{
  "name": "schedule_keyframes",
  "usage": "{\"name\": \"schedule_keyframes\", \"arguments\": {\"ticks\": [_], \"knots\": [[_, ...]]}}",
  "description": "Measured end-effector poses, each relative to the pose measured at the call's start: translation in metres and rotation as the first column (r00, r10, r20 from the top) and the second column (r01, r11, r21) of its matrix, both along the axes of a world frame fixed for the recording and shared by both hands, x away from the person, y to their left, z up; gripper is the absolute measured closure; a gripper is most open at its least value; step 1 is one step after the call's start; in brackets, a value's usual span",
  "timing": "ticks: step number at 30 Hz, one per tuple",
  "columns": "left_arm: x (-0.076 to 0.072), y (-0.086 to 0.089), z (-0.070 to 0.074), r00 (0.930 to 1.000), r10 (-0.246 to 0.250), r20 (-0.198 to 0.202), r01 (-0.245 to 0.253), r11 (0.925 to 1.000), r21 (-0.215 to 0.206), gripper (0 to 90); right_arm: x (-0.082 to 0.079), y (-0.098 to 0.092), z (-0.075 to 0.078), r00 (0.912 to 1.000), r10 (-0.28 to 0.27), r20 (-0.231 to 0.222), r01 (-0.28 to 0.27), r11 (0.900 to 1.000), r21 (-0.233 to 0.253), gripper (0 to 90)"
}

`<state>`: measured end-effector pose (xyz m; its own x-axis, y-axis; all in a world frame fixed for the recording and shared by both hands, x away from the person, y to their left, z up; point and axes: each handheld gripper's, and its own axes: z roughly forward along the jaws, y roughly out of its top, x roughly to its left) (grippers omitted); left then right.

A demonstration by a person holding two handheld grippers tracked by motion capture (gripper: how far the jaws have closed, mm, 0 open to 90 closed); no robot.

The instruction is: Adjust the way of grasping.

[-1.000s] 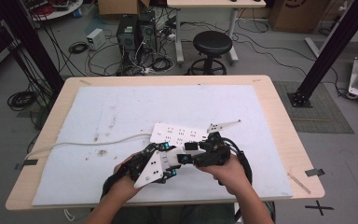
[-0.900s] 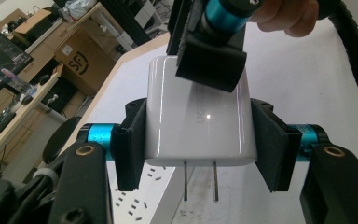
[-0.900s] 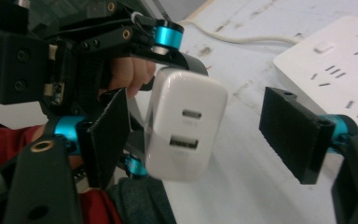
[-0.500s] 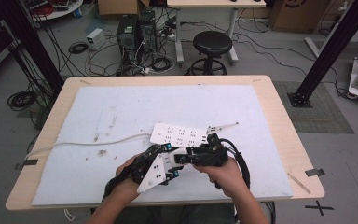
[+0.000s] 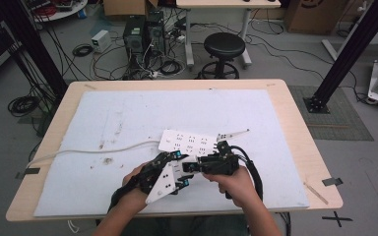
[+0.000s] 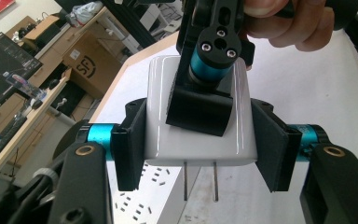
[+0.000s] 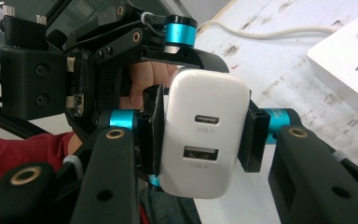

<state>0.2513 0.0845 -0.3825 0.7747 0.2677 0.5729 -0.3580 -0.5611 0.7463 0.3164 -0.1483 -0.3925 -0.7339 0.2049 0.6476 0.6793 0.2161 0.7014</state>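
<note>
Now we hold the left gripper (image 5: 170,169) low by the near edge of the table (image 5: 295,123). Its jaws are squeezed on the sides of a white charger (image 6: 198,116), with the 2 metal pins (image 6: 200,181) pointing down. We think this keeps the pins ready for the power strip (image 5: 189,142) just behind. Next to it, the right gripper (image 7: 200,140) is turned to face the left one, and its jaws pinch the same charger too, maybe to pass it over.
</note>
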Motion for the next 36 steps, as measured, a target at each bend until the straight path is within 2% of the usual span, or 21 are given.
{"name": "schedule_keyframes", "arguments": {"ticks": [3, 6, 8, 10, 12, 14, 16, 18, 19, 20, 21, 22, 24, 26, 28, 29, 32, 33, 34, 35, 36], "knots": [[0.0, -0.001, 0.0, 1.0, 0.008, 0.003, -0.008, 1.0, -0.003, 42.1, 0.0, 0.0, 0.001, 1.0, 0.001, -0.005, -0.001, 1.0, 0.001, 61.7], [0.002, -0.002, 0.0, 0.9997, 0.011, -0.024, -0.011, 0.9999, -0.005, 40.7, 0.0, 0.0, 0.002, 1.0, -0.001, 0.004, 0.001, 1.0, -0.006, 62.9], [0.003, -0.003, 0.0, 0.9993, 0.028, -0.026, -0.028, 0.9995, -0.012, 30.3, 0.0, 0.0, 0.003, 0.9999, -0.011, 0.008, 0.011, 1.0, -0.02, 63.2], [0.003, -0.002, 0.0, 0.9993, 0.024, -0.027, -0.024, 0.9996, -0.011, 28.4, 0.0, 0.0, 0.003, 0.9999, -0.013, 0.007, 0.014, 1.0, -0.028, 63.3], [0.003, -0.002, 0.0, 0.9992, 0.028, -0.028, -0.029, 0.9995, -0.016, 22.5, 0.001, -0.003, 0.004, 0.9995, -0.028, 0.017, 0.029, 0.999, -0.026, 63.3], [0.004, 0.001, 0.001, 0.9986, 0.034, -0.04, -0.034, 0.9993, -0.014, 22.1, 0.002, -0.007, 0.007, 0.9985, -0.047, 0.028, 0.048, 0.998, -0.038, 63.4], [0.005, 0.004, 0.002, 0.9977, 0.037, -0.058, -0.038, 0.9989, -0.026, 20.0, 0.003, -0.01, 0.01, 0.9964, -0.062, 0.058, 0.064, 0.997, -0.044, 63.3], [0.006, 0.007, 0.003, 0.9973, 0.039, -0.062, -0.042, 0.9986, -0.033, 20.0, 0.004, -0.012, 0.012, 0.9956, -0.07, 0.062, 0.073, 0.996, -0.045, 63.3], [0.009, 0.013, 0.006, 0.9946, 0.045, -0.093, -0.05, 0.9977, -0.047, 20.0, 0.004, -0.014, 0.014, 0.9935, -0.078, 0.082, 0.082, 0.996, -0.042, 63.3], [0.014, 0.019, 0.01, 0.989, 0.056, -0.137, -0.064, 0.9962, -0.058, 18.6, 0.005, -0.021, 0.023, 0.9875, -0.098, 0.124, 0.105, 0.993, -0.053, 63.3], [0.016, 0.022, 0.012, 0.985, 0.061, -0.162, -0.072, 0.9955, -0.062, 18.6, 0.005, -0.023, 0.026, 0.9847, -0.103, 0.14, 0.113, 0.991, -0.065, 63.3], [0.016, 0.022, 0.012, 0.985, 0.061, -0.162, -0.072, 0.9955, -0.062, 18.1, 0.005, -0.023, 0.026, 0.9847, -0.103, 0.14, 0.113, 0.991, -0.065, 63.3], [0.022, 0.029, 0.021, 0.9768, 0.073, -0.201, -0.086, 0.9947, -0.056, 17.4, 0.006, -0.029, 0.032, 0.9769, -0.112, 0.182, 0.129, 0.988, -0.083, 63.3], [0.024, 0.031, 0.023, 0.9759, 0.077, -0.204, -0.088, 0.9951, -0.045, 17.4, 0.006, -0.031, 0.035, 0.9763, -0.113, 0.185, 0.132, 0.986, -0.097, 63.3], [0.028, 0.035, 0.028, 0.9703, 0.091, -0.224, -0.1, 0.9946, -0.028, 17.3, 0.008, -0.034, 0.038, 0.9712, -0.113, 0.21, 0.138, 0.984, -0.109, 63.3], [0.028, 0.035, 0.028, 0.9703, 0.091, -0.224, -0.1, 0.9946, -0.028, 17.3, 0.008, -0.034, 0.038, 0.9712, -0.113, 0.21, 0.138, 0.984, -0.109, 63.3], [0.038, 0.046, 0.034, 0.9547, 0.11, -0.276, -0.121, 0.9924, -0.022, 17.3, 0.01, -0.043, 0.044, 0.9634, -0.119, 0.24, 0.155, 0.978, -0.139, 63.3], [0.038, 0.046, 0.034, 0.9547, 0.11, -0.276, -0.121, 0.9924, -0.022, 17.3, 0.01, -0.043, 0.044, 0.9634, -0.119, 0.24, 0.155, 0.978, -0.139, 63.3], [0.048, 0.055, 0.037, 0.935, 0.134, -0.328, -0.149, 0.9887, -0.019, 17.3, 0.012, -0.048, 0.05, 0.9532, -0.117, 0.279, 0.168, 0.971, -0.169, 63.3], [0.048, 0.055, 0.037, 0.935, 0.134, -0.328, -0.149, 0.9887, -0.019, 17.3, 0.012, -0.048, 0.05, 0.9532, -0.117, 0.279, 0.168, 0.971, -0.169, 63.3], [0.055, 0.062, 0.038, 0.9136, 0.142, -0.381, -0.154, 0.988, -0.001, 17.3, 0.013, -0.053, 0.054, 0.9459, -0.118, 0.302, 0.182, 0.965, -0.191, 63.3]]}}
